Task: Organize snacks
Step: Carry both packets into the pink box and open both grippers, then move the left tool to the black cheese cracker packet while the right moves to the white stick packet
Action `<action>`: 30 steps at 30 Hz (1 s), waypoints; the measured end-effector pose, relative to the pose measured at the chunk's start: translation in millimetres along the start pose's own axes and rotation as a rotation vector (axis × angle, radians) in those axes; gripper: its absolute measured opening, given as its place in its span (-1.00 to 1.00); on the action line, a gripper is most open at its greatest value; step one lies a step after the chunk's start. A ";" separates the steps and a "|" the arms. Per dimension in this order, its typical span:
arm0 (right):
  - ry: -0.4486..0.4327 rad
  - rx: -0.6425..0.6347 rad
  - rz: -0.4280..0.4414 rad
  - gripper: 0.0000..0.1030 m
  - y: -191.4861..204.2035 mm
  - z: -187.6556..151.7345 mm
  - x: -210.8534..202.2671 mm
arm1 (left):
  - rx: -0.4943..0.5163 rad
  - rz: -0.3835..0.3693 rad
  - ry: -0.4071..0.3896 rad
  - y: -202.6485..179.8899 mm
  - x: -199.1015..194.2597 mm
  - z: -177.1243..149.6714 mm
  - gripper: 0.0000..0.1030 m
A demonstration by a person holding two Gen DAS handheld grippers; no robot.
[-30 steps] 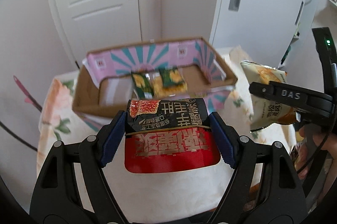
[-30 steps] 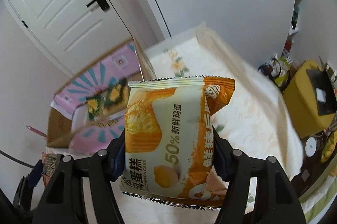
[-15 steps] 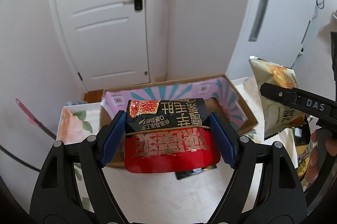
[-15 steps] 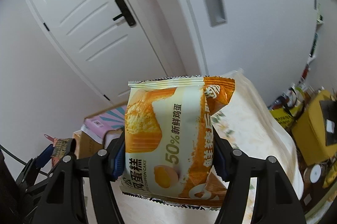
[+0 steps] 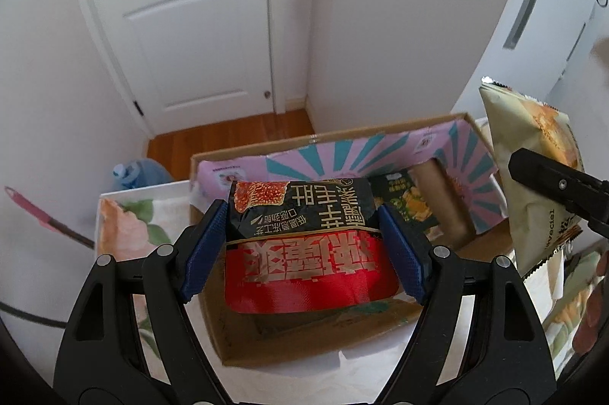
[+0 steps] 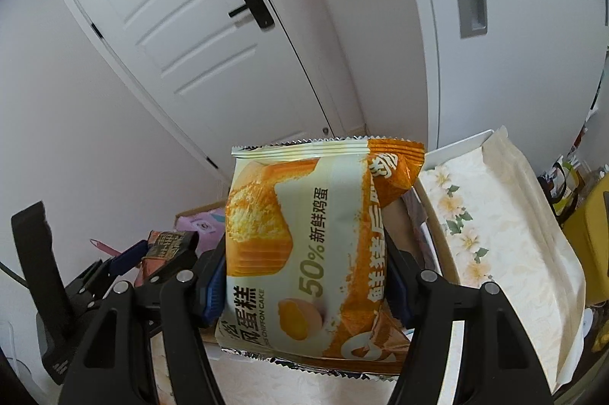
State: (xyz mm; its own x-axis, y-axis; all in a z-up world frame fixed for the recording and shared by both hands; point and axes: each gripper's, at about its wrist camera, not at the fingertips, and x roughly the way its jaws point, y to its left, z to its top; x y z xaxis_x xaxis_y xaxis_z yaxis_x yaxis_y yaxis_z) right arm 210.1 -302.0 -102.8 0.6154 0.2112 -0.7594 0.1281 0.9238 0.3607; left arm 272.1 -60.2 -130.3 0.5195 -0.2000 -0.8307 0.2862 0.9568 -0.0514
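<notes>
The left tongs (image 5: 302, 245) point steeply downward over a cardboard box (image 5: 380, 336), their blue pads (image 5: 203, 249) pressed against the two sides of a red-and-black snack packet (image 5: 304, 249) that they hold upside-down, its printing inverted. The packet hangs above the near half of the box, clear of the box floor as far as can be told.

The right tongs (image 6: 304, 279) are tilted down as well, but stand higher and off to the right of the box; their jaws are about half spread and clamped on an orange-and-cream chiffon cake packet (image 6: 316, 245), which stands upright between the pads, its serrated top edge uppermost. In the left wrist view the same cake packet shows edge-on at the right border, beyond the box's right wall.

The box sits on a desk (image 5: 125, 230) covered with a pale floral cloth. Its inner walls are lined in pink with teal rays — the far wall and right wall show this plainly. Inside, toward the far right, lies a dark green snack packet (image 5: 407, 203) with yellow pictures on it, flat on the bottom, just beside a brown cardboard ridge (image 5: 441, 203) that runs across the box floor. Behind the desk are a white door (image 5: 182, 16) and a strip of wooden floor (image 5: 228, 134).
</notes>
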 end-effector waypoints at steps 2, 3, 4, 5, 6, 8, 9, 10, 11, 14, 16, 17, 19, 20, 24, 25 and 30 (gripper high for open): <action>0.019 0.002 -0.005 0.22 -0.7 1.4 8.0 | 0.025 0.017 0.010 -1.7 8.3 1.4 0.63; 0.027 0.007 -0.004 0.22 0.0 3.2 11.7 | 0.038 0.040 0.010 -2.6 8.5 -1.0 0.90; 0.034 0.012 -0.003 0.22 0.2 3.1 13.5 | 0.052 0.069 0.009 -4.3 9.7 -1.8 1.00; 0.039 0.014 -0.005 0.22 -0.2 4.2 15.4 | 0.065 0.079 -0.002 -4.6 9.6 -3.4 1.00; 0.043 0.015 -0.008 0.22 -0.9 5.0 17.0 | 0.070 0.079 -0.005 -3.7 9.6 -4.3 1.00; 0.055 0.020 -0.006 0.22 -1.0 6.5 20.0 | 0.066 0.082 0.005 0.4 10.3 -7.7 1.00; 0.062 0.022 -0.003 0.22 -2.6 6.3 21.1 | 0.052 0.079 0.008 5.0 8.9 -10.3 1.00; 0.071 0.022 0.001 0.22 -2.4 6.6 22.6 | 0.039 0.076 0.008 8.2 7.7 -12.0 1.00; 0.085 0.019 0.009 0.22 -3.5 6.2 24.6 | 0.017 0.073 0.008 13.6 4.8 -14.9 1.00; 0.126 0.003 0.023 0.22 -5.1 3.6 32.2 | -0.036 0.076 0.003 28.0 -5.8 -22.5 1.00; 0.151 -0.004 0.025 0.22 -3.2 2.1 39.1 | -0.056 0.086 0.000 34.9 -12.1 -25.8 1.00; 0.166 -0.006 0.030 0.23 -0.9 2.0 43.7 | -0.064 0.091 -0.002 38.4 -15.2 -26.7 1.00; 0.185 -0.019 0.041 0.24 4.8 2.4 50.9 | -0.082 0.099 -0.007 44.0 -20.1 -28.6 1.00; 0.190 -0.031 0.046 0.24 9.4 2.8 54.7 | -0.090 0.100 -0.009 46.2 -21.9 -29.2 1.00; 0.210 -0.069 0.052 0.48 22.3 3.0 69.5 | -0.144 0.080 -0.023 57.3 -32.2 -32.4 1.00; 0.205 -0.068 0.050 0.79 23.3 3.3 71.4 | -0.156 0.074 -0.029 59.4 -35.1 -33.3 1.00; 0.100 -0.052 0.097 0.99 23.9 8.5 52.1 | -0.180 0.066 -0.062 62.5 -50.3 -41.6 1.00</action>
State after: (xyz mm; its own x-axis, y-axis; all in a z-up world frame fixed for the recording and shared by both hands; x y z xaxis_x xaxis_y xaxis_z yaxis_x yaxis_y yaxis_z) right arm 251.9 -271.6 -129.2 0.5422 0.3288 -0.7733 0.0294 0.9123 0.4085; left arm 230.4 18.5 -114.7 0.5829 -0.1430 -0.7999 0.1044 0.9894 -0.1008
